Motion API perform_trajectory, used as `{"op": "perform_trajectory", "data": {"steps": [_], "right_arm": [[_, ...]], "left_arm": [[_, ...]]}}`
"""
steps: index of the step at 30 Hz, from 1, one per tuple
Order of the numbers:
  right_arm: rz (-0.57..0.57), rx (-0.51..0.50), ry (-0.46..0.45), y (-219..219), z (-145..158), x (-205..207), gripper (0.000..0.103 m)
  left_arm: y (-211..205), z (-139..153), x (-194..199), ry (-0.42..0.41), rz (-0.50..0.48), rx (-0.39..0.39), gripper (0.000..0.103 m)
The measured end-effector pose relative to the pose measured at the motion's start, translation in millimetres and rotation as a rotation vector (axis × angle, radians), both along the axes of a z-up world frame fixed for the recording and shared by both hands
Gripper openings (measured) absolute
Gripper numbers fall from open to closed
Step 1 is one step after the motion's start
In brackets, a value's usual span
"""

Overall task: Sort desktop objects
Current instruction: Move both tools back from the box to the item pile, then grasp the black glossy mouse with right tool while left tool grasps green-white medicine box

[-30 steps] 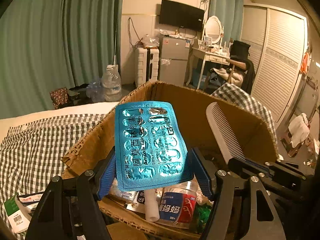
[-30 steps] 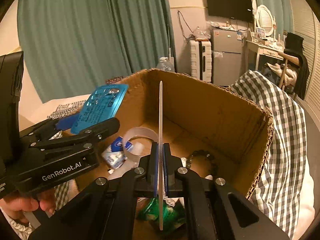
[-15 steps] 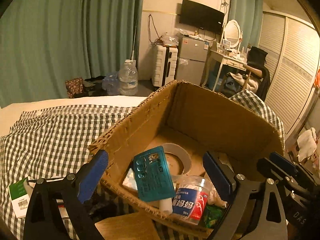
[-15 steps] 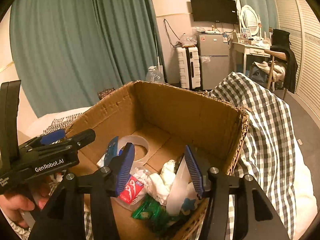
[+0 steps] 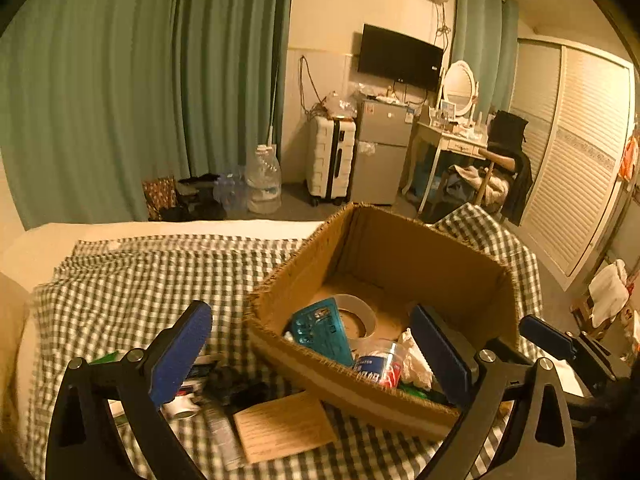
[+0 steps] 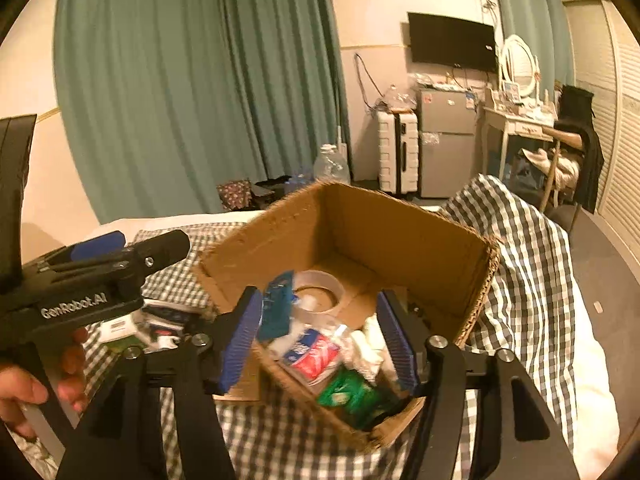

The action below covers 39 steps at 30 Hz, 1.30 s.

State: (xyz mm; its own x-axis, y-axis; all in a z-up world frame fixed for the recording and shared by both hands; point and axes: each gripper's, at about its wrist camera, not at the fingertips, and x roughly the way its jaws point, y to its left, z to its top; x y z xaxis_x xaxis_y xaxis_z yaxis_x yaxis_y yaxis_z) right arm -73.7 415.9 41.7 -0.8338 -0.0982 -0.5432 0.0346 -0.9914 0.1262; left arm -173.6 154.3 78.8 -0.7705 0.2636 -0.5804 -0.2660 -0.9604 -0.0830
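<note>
left claw (image 5: 310,354) opening, empty | right claw (image 6: 320,338) opening, empty | box (image 6: 400,240) contents blurred

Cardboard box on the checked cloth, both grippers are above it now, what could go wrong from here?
The blister pack leans on the cardboard box's frayed near wall, so a bump could tip it out. The left gripper and right gripper, jaws opening and empty, hang close together and might knock each other. Loose items crowd the checked cloth beside the box, so a hurried grab could catch two.
</note>
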Motion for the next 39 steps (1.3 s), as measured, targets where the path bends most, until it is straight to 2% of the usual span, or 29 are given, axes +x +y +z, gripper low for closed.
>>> {"op": "perform_trajectory", "data": {"steps": [1,2,8,13,17,21,23,25,28,33,36,39], "right_arm": [[0.003,0.001,0.007,-4.3,2.8,5.3,0.074],[0.005,-0.006,0.017,-8.1,5.9,9.7,0.076],[0.044,-0.003,0.042,-40.1,18.7,33.7,0.078],[0.089,0.022,0.058,-65.3,17.9,46.2,0.082],[0.122,0.033,0.039,-82.1,3.5,48.0,0.083],[0.145,0.027,0.004,-96.4,-23.1,43.8,0.084],[0.158,0.026,-0.024,-103.2,-39.4,38.2,0.084],[0.171,0.041,-0.058,-113.1,-58.2,32.7,0.084],[0.187,0.074,-0.085,-129.3,-79.8,26.8,0.084],[0.225,0.116,-0.118,-152.9,-110.8,11.3,0.084],[0.223,0.124,-0.139,-156.8,-124.5,-1.7,0.084],[0.217,0.114,-0.154,-155.2,-133.6,-12.8,0.084]], "left_arm": [[-6.3,5.5,5.2,0.003,0.002,0.0,0.102],[-13.2,11.1,11.5,0.008,0.005,-0.003,0.102],[-66.1,31.3,40.6,0.007,0.006,-0.012,0.103],[-113.7,20.4,56.1,-0.011,0.048,-0.026,0.103],[-146.8,-6.4,60.1,-0.044,0.106,-0.041,0.103],[-179.3,-49.3,61.6,-0.091,0.193,-0.021,0.103],[-188.1,-74.3,61.7,-0.117,0.224,-0.007,0.103],[-193.5,-97.8,60.7,-0.149,0.215,0.011,0.103],[-196.7,-128.6,54.9,-0.185,0.24,0.0,0.103],[-195.0,-155.1,39.6,-0.227,0.279,0.045,0.103],[-192.2,-162.1,26.7,-0.221,0.306,0.062,0.103],[-188.0,-166.3,13.5,-0.196,0.311,0.032,0.103]]}}
